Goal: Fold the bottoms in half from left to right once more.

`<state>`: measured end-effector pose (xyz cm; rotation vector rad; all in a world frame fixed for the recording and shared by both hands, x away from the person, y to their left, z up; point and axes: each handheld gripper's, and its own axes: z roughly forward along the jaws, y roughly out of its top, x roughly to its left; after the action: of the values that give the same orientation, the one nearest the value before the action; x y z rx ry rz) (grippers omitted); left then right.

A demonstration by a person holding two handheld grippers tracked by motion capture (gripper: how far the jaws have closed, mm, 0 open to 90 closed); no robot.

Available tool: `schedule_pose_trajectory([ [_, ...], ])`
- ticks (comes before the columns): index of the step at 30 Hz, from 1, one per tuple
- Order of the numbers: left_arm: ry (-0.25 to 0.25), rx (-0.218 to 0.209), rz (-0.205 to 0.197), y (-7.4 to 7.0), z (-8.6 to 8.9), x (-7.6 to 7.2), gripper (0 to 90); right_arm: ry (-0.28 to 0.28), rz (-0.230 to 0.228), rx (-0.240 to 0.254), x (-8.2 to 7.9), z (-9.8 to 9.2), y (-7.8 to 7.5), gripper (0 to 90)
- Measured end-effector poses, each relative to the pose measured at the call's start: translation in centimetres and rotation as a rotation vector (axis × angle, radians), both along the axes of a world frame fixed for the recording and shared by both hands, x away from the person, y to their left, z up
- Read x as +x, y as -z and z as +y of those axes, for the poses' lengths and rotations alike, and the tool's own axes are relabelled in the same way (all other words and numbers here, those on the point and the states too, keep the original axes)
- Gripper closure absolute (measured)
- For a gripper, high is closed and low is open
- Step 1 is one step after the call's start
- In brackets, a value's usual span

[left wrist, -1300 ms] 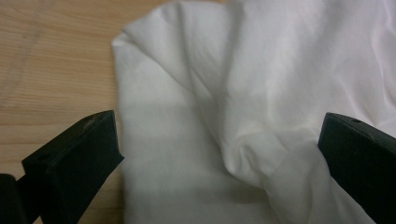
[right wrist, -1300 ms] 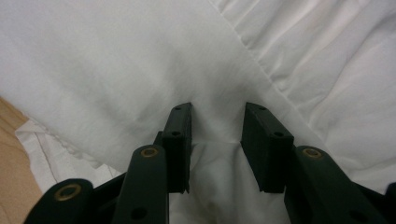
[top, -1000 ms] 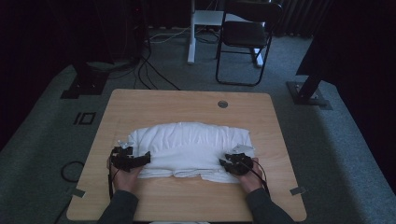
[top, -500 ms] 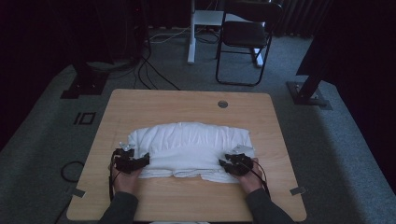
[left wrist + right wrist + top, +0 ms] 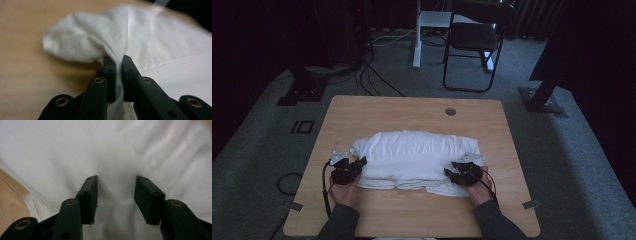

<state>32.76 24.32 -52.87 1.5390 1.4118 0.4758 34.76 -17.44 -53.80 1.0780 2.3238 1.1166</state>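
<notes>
Near the bench's [image 5: 362, 107] front edge, two hands held the grippers at the cloth's [image 5: 412, 157] near corners. The left gripper [image 5: 119, 65] had just closed its fingers [image 5: 110, 72] on a pinched fold of the cloth's left end. The right gripper [image 5: 116, 195] had just been opening; its fingers [image 5: 90, 195] stood apart over the cloth's right end, with cloth between them unpressed. The folded white cloth lay across the bench's middle. Farther off stood a chair [image 5: 474, 42].

Seen from above, a folded white cloth [image 5: 412, 160] lies across a wooden surface [image 5: 412, 117], a person's left gripper [image 5: 358, 163] at its left edge and right gripper [image 5: 451, 173] at its right, with a black chair [image 5: 474, 42] on the floor beyond.
</notes>
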Motion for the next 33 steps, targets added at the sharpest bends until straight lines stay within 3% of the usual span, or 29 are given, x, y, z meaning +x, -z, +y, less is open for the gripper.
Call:
schedule_pose_trajectory([
  [4,0.020,-0.012,-0.062,-1.7,-0.1,0.0,84.9,-0.012,-0.052,0.071,0.7,2.0,-2.1,45.2],
  [7,0.027,-0.023,-0.082,-2.6,-0.1,0.4,85.2,-0.043,-0.068,0.073,1.6,4.4,-2.7,44.6],
  [9,0.031,-0.041,-0.095,-3.2,-0.1,0.5,85.4,-0.070,-0.058,0.060,2.0,5.6,-2.5,44.8],
  [12,0.058,-0.043,-0.133,-4.6,-0.3,0.7,85.7,-0.116,0.030,-0.057,2.9,7.7,-0.8,46.2],
  [13,0.071,-0.042,-0.148,-5.2,-0.5,0.8,85.7,-0.132,0.057,-0.078,3.2,8.1,0.0,47.5],
  [14,0.082,-0.037,-0.166,-5.7,-0.8,0.8,85.7,-0.138,0.076,-0.067,3.4,8.3,0.6,48.0],
  [16,0.104,-0.036,-0.192,-6.8,-1.3,0.9,85.8,-0.146,0.074,-0.027,3.6,8.3,1.1,48.9],
  [24,0.196,-0.036,-0.250,-9.5,-4.7,1.9,85.8,-0.137,0.036,-0.039,3.4,8.8,1.4,50.9],
  [30,0.253,-0.024,-0.282,-10.9,-7.1,2.4,85.8,-0.116,0.015,-0.031,3.7,11.0,1.5,51.1],
  [31,0.266,0.003,-0.291,-11.2,-8.0,2.6,85.8,-0.118,0.014,-0.034,3.8,11.3,1.5,51.2],
  [33,0.267,0.009,-0.284,-11.2,-8.3,3.0,85.7,-0.131,0.035,-0.052,4.1,12.4,0.9,50.1],
])
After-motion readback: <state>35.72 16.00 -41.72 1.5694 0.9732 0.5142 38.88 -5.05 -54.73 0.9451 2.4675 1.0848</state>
